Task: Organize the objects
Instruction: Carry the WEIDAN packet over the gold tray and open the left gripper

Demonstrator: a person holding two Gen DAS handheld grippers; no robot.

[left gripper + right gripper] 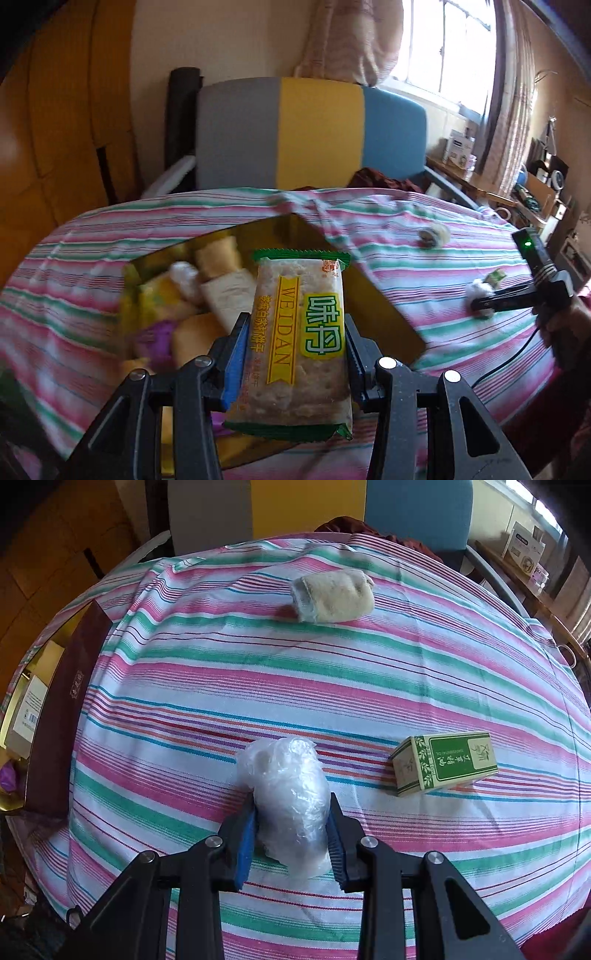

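The left gripper (295, 354) is clamped on a cracker packet (299, 332), held above the gold-lined box (384, 306) of wrapped snacks. The right gripper (291, 834) squeezes a clear plastic bundle (288, 794) resting on the striped cloth (332, 672). Beyond lie a green carton (445, 762) and a beige roll (332, 595).

The clear-wrapped cracker packet with green crimped ends (299, 343) carries "WEIDAN" in brown capitals on a yellow ribbon, beside large green Chinese characters on a yellow-green patch. The small cream carton with a green label (445, 762) bears white Chinese script, too small to read. A faint stamp marks the maroon box wall (62, 716), illegible.
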